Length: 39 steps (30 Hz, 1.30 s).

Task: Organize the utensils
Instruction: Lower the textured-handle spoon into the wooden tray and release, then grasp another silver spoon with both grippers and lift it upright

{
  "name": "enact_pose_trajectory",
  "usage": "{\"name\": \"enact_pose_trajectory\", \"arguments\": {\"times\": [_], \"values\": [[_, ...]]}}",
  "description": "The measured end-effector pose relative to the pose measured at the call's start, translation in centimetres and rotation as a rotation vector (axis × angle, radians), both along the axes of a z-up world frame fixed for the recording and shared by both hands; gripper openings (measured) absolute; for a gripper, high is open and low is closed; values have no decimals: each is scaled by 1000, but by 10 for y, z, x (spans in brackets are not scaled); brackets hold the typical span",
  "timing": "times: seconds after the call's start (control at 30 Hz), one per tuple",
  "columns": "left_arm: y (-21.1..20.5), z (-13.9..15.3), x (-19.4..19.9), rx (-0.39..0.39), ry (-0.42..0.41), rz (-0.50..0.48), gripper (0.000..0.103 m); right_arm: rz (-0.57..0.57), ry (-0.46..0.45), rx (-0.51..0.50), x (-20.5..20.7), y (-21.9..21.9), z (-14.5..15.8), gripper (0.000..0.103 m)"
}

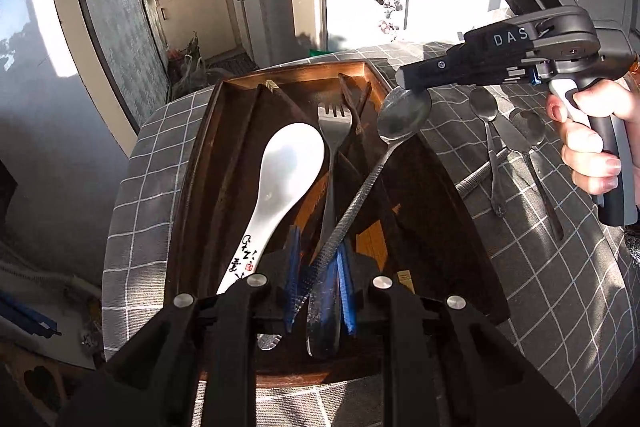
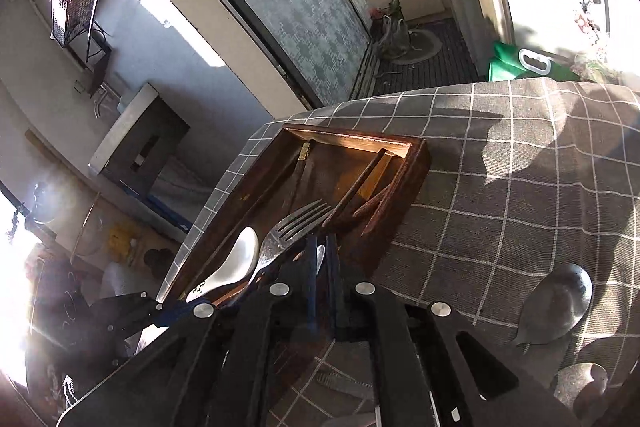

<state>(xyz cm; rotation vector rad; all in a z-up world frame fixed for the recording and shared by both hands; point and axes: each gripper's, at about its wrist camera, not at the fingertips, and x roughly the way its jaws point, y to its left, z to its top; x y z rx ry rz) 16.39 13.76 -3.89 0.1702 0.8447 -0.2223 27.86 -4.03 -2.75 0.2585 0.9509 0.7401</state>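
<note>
Our left gripper [image 1: 316,291] clamps the metal spoon [image 1: 404,117] by its handle, angled over the wooden tray [image 1: 200,155]. Our right gripper [image 2: 320,267] seems nearly closed, empty. Such an end-grip could let the spoon swing into the fork [image 1: 334,131].

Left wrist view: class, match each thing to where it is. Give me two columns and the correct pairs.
Things
A. white spoon
B. textured-handle spoon
C. two plain steel spoons
D. right gripper

Places
1. on the checked cloth beside the tray
2. held in a person's hand
3. lying in the wooden tray
4. handle gripped in the left gripper

Pairs: A-3, B-4, C-1, D-2
</note>
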Motion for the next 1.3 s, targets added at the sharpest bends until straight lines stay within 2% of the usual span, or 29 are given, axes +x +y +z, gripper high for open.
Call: {"name": "enact_pose_trajectory", "arguments": {"times": [0.1,0.13,0.17,0.2,0.23,0.33,0.43,0.6,0.8,0.87,0.93,1.0,1.17,1.23,1.27,1.3], "values": [[-1,1,0,2,-5,2,21,-3,-14,9,-8,-7,4,41],[-3,4,-1,1,-16,5,24,-9,-27,17,-12,-13,9,48],[-3,7,-3,-4,-24,7,31,-10,-41,24,-16,-20,15,50],[-3,11,-6,-10,-39,8,49,-12,-57,23,-19,-28,22,52],[-4,16,-9,-14,-60,6,58,-20,-73,19,-23,-39,29,54],[-11,28,-16,-19,-87,-8,59,-60,-113,-7,-33,-75,46,59],[-26,35,-21,-48,-96,-34,62,-114,-123,-26,-39,-115,50,61],[-66,39,-29,-91,-106,-105,66,-184,-87,-36,-44,-161,36,62],[-116,27,-27,-97,-74,-191,66,-180,-35,-20,-40,-172,10,62],[-128,21,-23,-100,-61,-212,66,-173,-26,-12,-32,-165,3,58],[-137,15,-16,-92,-51,-222,66,-157,-9,-4,-22,-157,-6,45],[-142,9,-10,-91,-36,-224,66,-156,-7,-37,-12,-147,-14,34],[-147,-1,2,-81,-18,-221,66,-156,9,-87,6,-131,-35,31],[-147,-3,3,-76,-24,-217,66,-162,-20,-118,7,-126,-37,13],[-147,-5,4,-75,-21,-217,66,-159,-26,-122,8,-125,-37,8],[-148,-6,5,-71,-19,-217,66,-152,-31,-114,6,-124,-36,7]]}}
